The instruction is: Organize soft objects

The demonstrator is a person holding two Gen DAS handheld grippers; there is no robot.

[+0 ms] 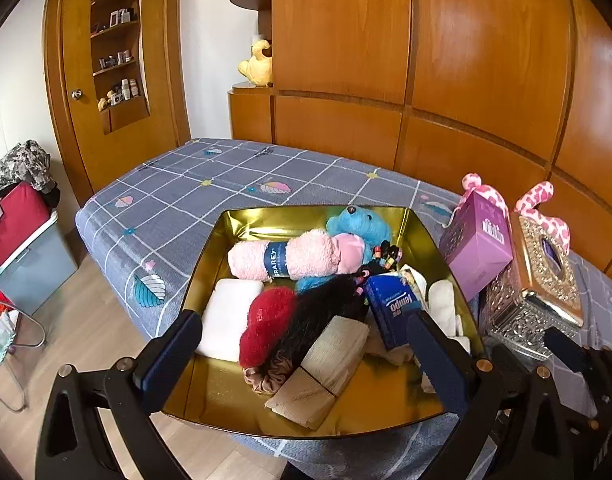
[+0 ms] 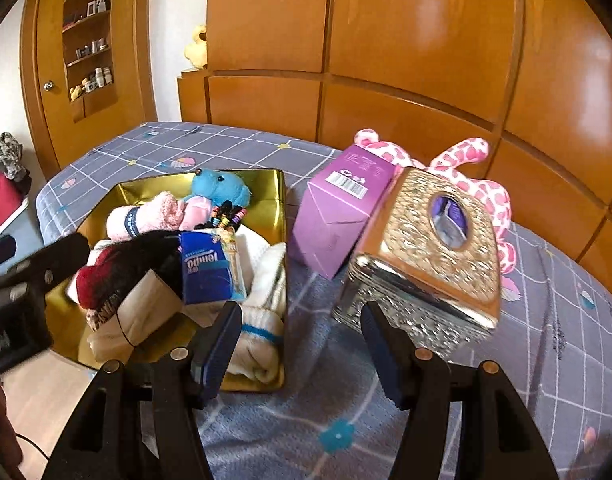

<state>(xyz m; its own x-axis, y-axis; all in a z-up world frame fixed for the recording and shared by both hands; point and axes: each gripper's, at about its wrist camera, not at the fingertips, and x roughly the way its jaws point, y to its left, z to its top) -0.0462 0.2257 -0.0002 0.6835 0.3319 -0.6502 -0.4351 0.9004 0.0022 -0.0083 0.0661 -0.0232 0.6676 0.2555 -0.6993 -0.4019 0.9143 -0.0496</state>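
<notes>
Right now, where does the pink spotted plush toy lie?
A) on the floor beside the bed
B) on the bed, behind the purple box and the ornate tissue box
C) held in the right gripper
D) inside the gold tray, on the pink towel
B: the pink spotted plush toy lies on the bed, behind the purple box and the ornate tissue box, outside the gold tray.

"Tempo" on blue tissue pack; "GRAREY" on towel band.
</notes>
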